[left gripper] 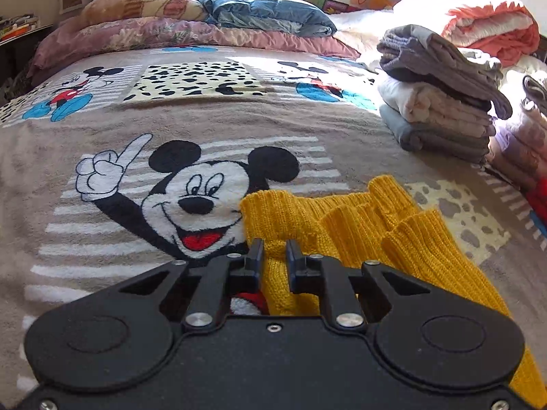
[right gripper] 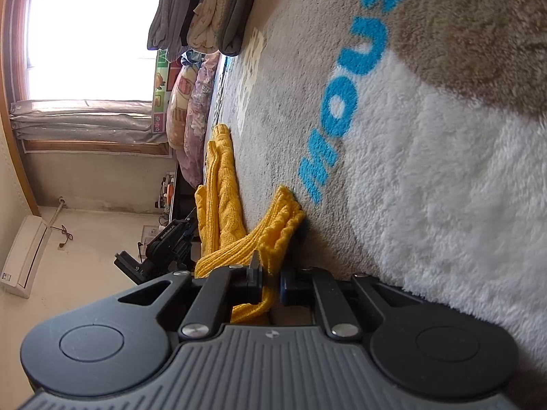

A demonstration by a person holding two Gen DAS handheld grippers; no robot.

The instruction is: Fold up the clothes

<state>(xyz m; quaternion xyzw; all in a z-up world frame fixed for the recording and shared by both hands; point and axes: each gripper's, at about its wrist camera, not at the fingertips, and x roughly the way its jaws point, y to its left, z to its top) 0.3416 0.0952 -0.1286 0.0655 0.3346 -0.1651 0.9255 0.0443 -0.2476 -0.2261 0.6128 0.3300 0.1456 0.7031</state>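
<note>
Between the fingers of my left claw (left gripper: 274,249) lies the yellow sweater (left gripper: 359,225), a chunky rib-and-cable knit; the jaws stand narrow with a fold of the knit between them, and the pads appear to press on it. From this claw the garment runs ahead and off to the right, its ribbed cuffs and hem lying just beyond the fingertips, flat on the bed blanket (left gripper: 212,126), a deep plush printed with cartoon mice and spotted panels.

My right claw (right gripper: 270,275), rolled onto its side so that the blanket (right gripper: 444,205) fills the right of its view, is pinched tight on another edge of the same sweater (right gripper: 225,177). From there the knit runs straight ahead, away from the fingertips, as a long narrow bundle lying against the blanket; that, I judge, is the long axis. A short loose flap hangs just past the fingers.

Both claws therefore hold the sweater, one at each edge, so neither is nearer. I judge that the coming fold turns on carrying both held edges along the length of the garment toward its far end.

Well apart, ahead and to the right of the left claw, a stack of folded clothes (left gripper: 441,99) in grey, cream and blue stands on the bed.
</note>
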